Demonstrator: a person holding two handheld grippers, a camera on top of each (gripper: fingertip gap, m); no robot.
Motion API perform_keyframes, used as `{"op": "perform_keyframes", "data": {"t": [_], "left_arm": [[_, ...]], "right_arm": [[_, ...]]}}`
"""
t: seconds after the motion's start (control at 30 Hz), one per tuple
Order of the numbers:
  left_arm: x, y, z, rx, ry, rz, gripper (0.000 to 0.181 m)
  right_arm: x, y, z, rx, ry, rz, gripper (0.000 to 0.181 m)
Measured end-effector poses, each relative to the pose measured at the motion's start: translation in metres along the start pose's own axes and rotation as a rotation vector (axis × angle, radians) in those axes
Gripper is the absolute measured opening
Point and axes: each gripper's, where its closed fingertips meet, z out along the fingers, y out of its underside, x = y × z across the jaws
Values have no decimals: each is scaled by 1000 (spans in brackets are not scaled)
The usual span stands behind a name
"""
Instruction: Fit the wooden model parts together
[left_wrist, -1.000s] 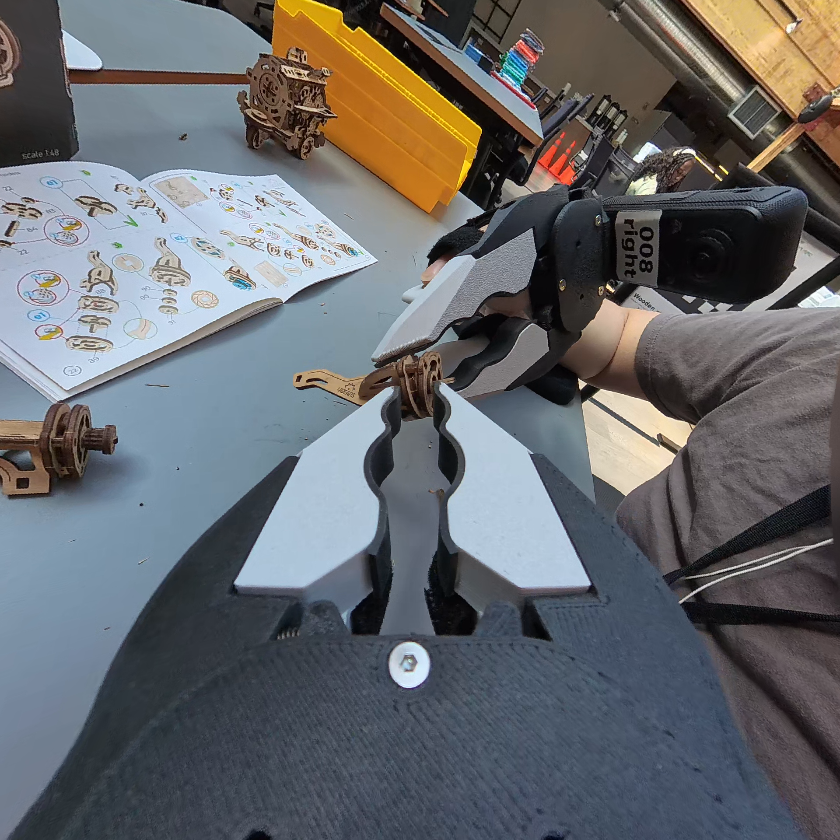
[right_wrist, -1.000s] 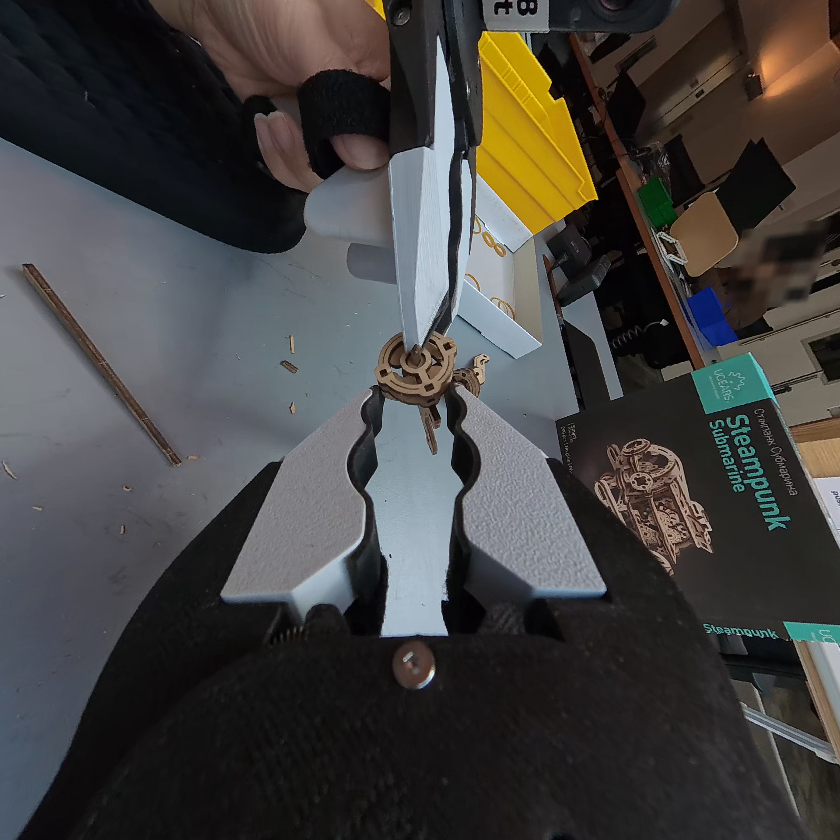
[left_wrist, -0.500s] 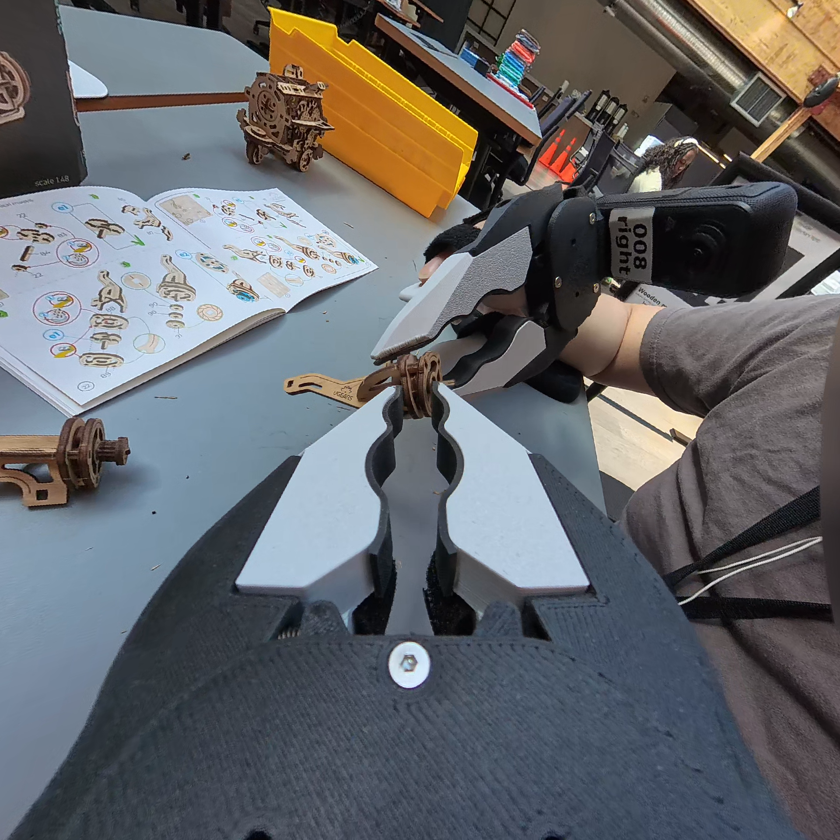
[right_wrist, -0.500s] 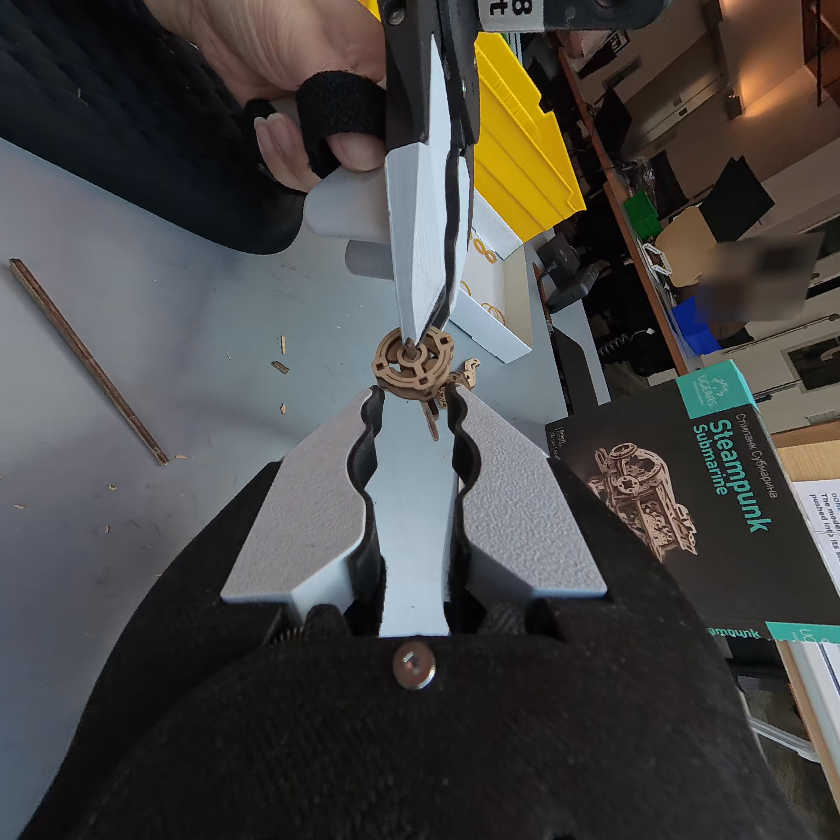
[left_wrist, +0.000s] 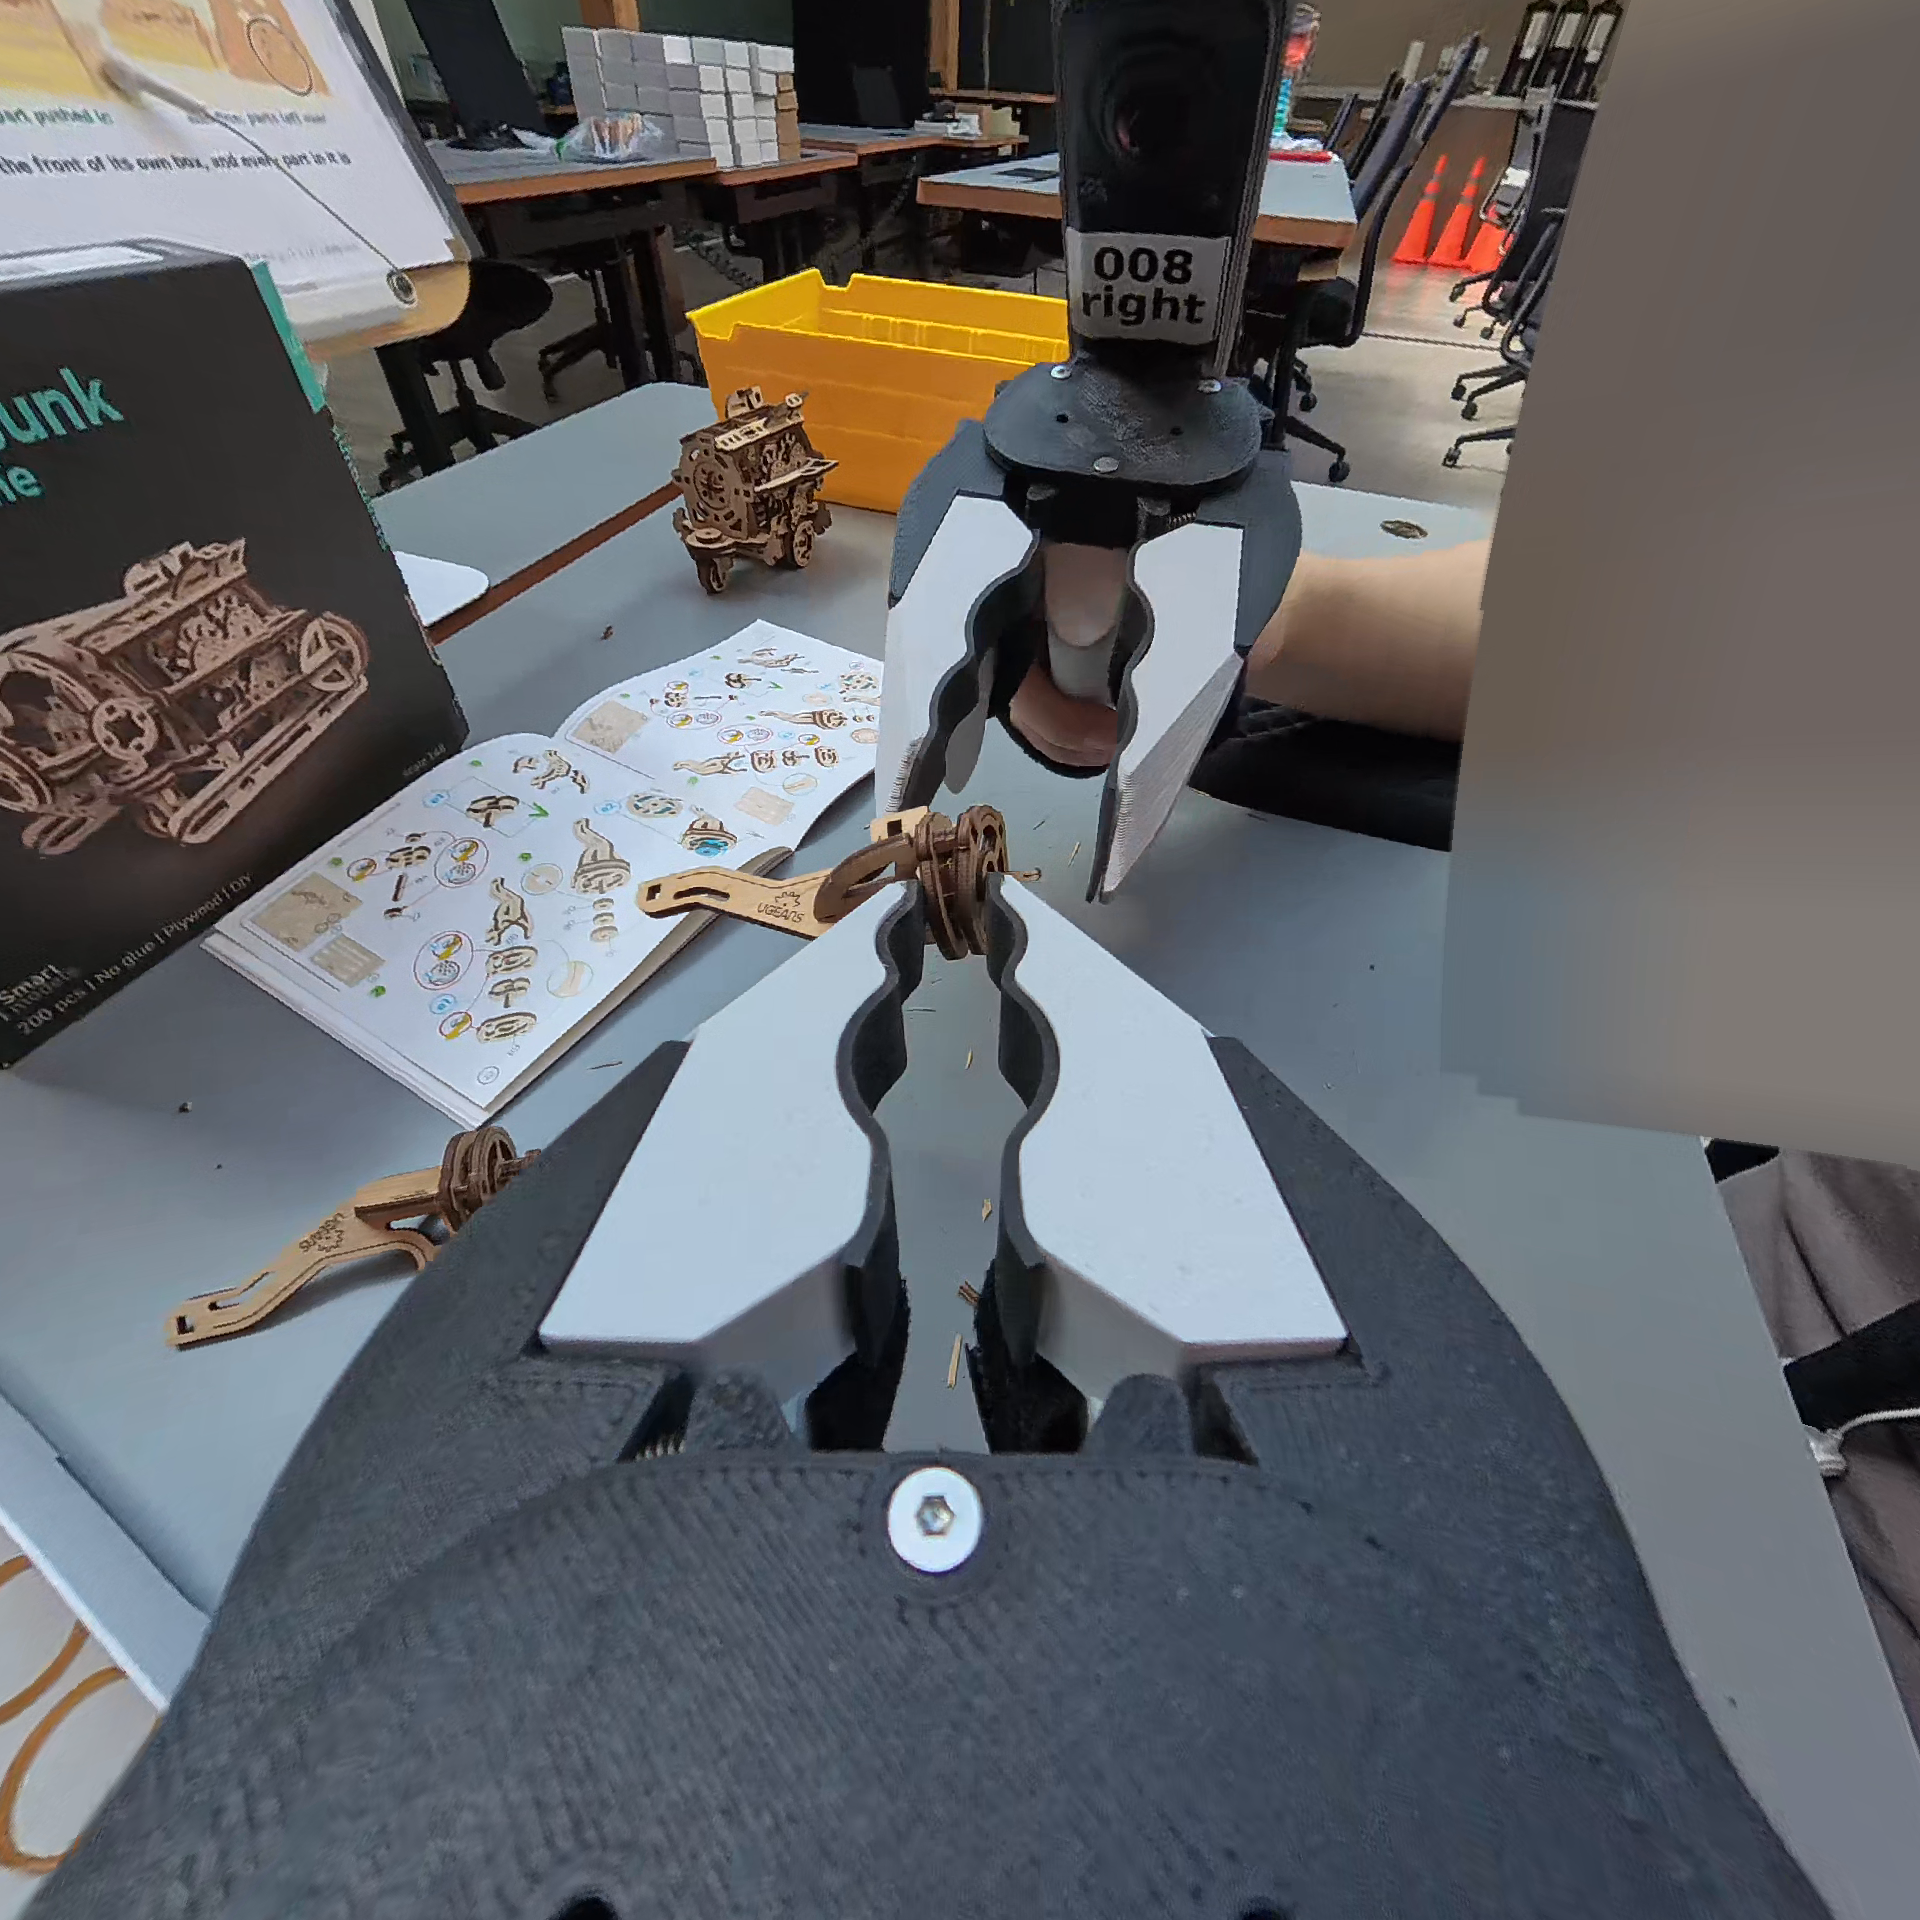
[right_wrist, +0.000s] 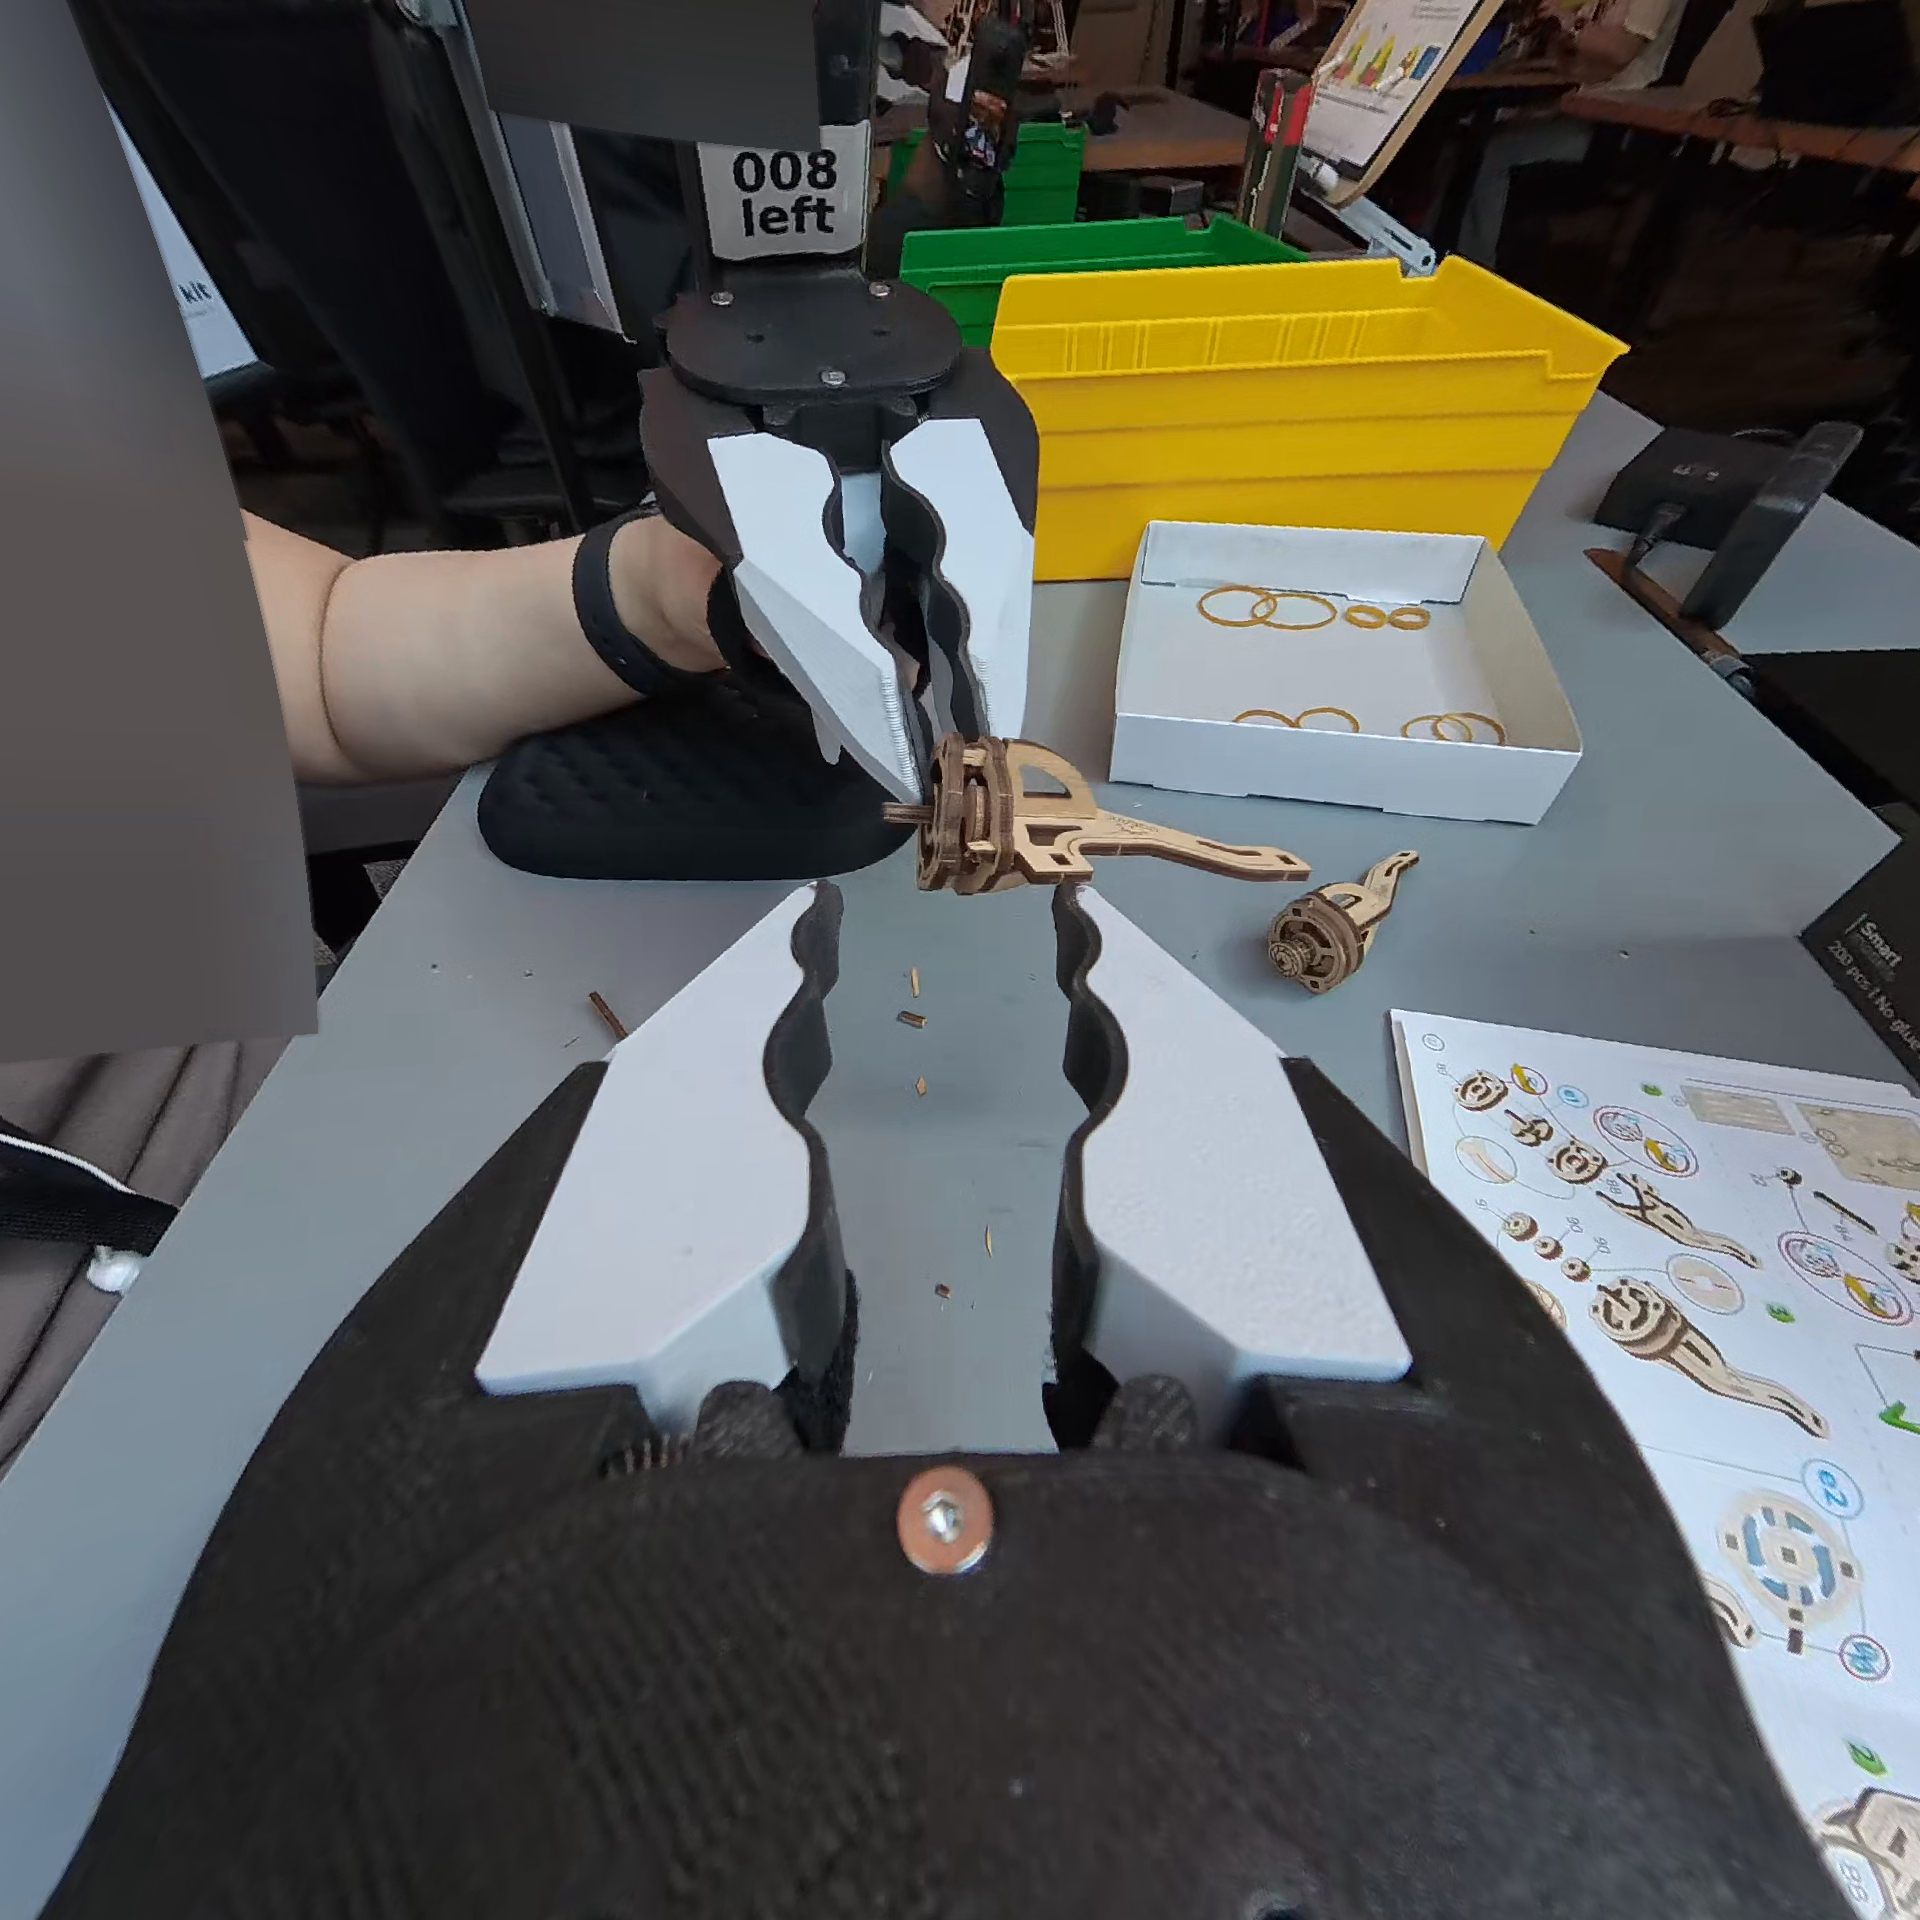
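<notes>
My left gripper (left_wrist: 954, 902) is shut on a wooden wheel-and-arm assembly (left_wrist: 940, 868) and holds it above the grey table (left_wrist: 1299, 987). The flat slotted arm (left_wrist: 727, 899) sticks out to the left. A thin pin pokes out of the wheel's hub. In the right wrist view the left gripper (right_wrist: 940, 748) pinches the same assembly (right_wrist: 987, 821) from above. My right gripper (right_wrist: 945, 896) is open, its fingertips just short of the wheel and apart from it. It faces the left gripper in the left wrist view (left_wrist: 992, 842).
A second wheel-and-arm assembly (left_wrist: 343, 1236) (right_wrist: 1330, 925) lies on the table. The open instruction booklet (left_wrist: 540, 883), a black model box (left_wrist: 156, 644), a finished wooden model (left_wrist: 753, 488), a yellow bin (right_wrist: 1288, 416) and a white tray of rubber bands (right_wrist: 1340, 675) surround the work spot. My two grippers' fingertips are within a few centimetres of each other.
My right gripper has opened and let go of the wheel. Both grippers have swung round to face each other. The left gripper still holds the assembly.
</notes>
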Motion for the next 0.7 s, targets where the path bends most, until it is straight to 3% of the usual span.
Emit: {"op": "perform_keyframes", "data": {"t": [0.27,0.4,0.7], "left_arm": [[12,-15,-6,81,-16,197,8],[14,-16,-7,83,-53,300,8],[24,-13,-4,69,-60,420,9]], "right_arm": [[2,-17,-8,102,31,-31,36],[-1,-28,-19,154,82,-216,34],[-27,-29,-19,161,26,-495,32]]}}
